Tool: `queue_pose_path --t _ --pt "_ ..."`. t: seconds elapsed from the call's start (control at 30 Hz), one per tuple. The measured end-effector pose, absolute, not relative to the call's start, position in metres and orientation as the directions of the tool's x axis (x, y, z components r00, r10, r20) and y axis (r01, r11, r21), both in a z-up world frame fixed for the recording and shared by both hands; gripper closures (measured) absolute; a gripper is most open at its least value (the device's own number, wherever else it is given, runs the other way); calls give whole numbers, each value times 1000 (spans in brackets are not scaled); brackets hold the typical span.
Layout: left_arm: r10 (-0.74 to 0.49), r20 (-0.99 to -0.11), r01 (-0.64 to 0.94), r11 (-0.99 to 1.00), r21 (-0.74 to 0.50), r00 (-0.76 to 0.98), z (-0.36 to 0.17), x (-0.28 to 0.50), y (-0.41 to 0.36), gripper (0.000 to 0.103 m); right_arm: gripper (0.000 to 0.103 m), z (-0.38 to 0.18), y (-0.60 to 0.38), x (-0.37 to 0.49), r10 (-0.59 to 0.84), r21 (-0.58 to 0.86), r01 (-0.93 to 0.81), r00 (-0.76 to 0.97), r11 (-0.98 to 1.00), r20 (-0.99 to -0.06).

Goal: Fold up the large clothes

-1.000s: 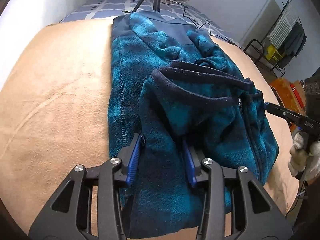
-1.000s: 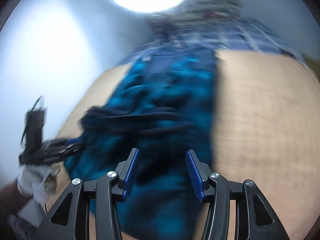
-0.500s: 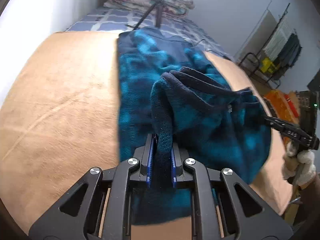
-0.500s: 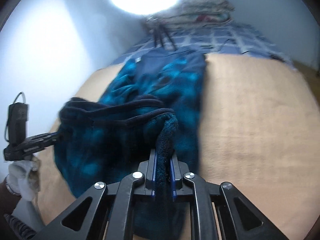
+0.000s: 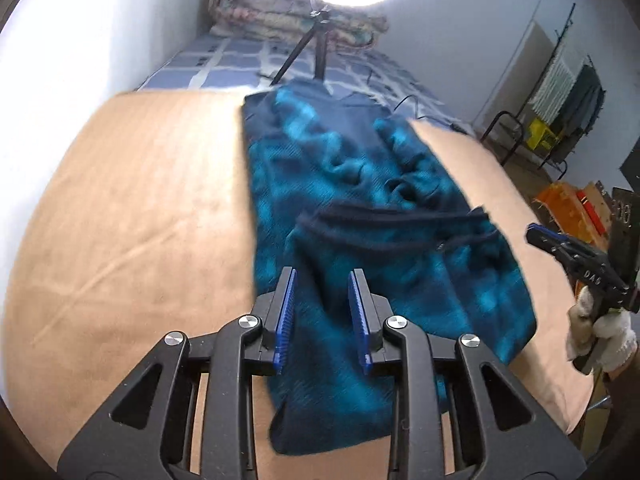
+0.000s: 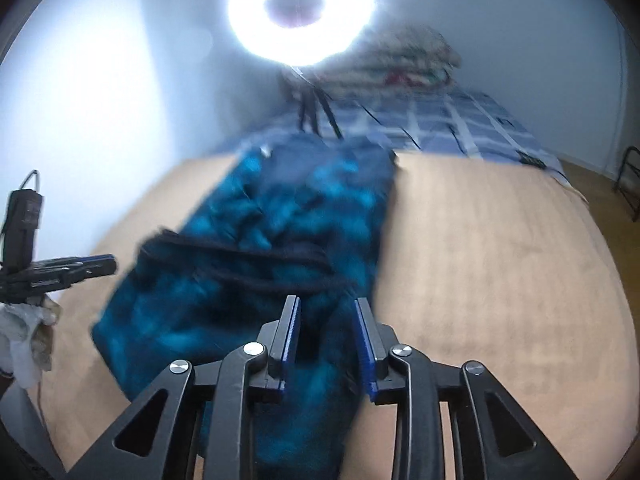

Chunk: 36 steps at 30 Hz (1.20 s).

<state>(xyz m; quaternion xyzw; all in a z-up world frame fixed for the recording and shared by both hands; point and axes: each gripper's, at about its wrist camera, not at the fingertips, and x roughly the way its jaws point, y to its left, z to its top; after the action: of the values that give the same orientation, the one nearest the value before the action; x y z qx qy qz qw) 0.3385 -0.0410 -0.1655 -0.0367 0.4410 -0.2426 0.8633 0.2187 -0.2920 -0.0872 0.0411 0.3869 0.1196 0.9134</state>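
Now both grippers (image 5: 322,300) (image 6: 328,328), just opening, tilt down over the fleece (image 5: 360,208).

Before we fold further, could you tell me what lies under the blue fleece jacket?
The blue fleece jacket lies on a tan blanket, bare on both sides; its far end reaches the blue checked bedding. Whatever lies beneath the fleece is covered.

both wrist cameras look down along their fingers, close over the near end of the blue fleece (image 5: 360,200), facing the far ring light (image 6: 301,12).
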Motion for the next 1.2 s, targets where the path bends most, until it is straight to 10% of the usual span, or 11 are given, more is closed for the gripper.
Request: queue_pose_path --t 0.5,0.67,0.9,1.2 --pt "-403 -821 400 885 -237 404 -226 385 -70 74 76 -151 -227 282 148 0 -284 500 959 -853" --pt "-572 -740 377 812 -446 355 -196 417 -43 48 57 -116 -258 286 333 198 -311 478 930 -813" --pt "-634 -699 232 773 -591 331 -202 515 -20 43 34 -110 -318 345 374 343 -164 553 925 -745" --pt "-603 -730 56 782 -621 322 -253 601 -18 37 32 -149 -347 431 358 425 -11 560 905 -747"
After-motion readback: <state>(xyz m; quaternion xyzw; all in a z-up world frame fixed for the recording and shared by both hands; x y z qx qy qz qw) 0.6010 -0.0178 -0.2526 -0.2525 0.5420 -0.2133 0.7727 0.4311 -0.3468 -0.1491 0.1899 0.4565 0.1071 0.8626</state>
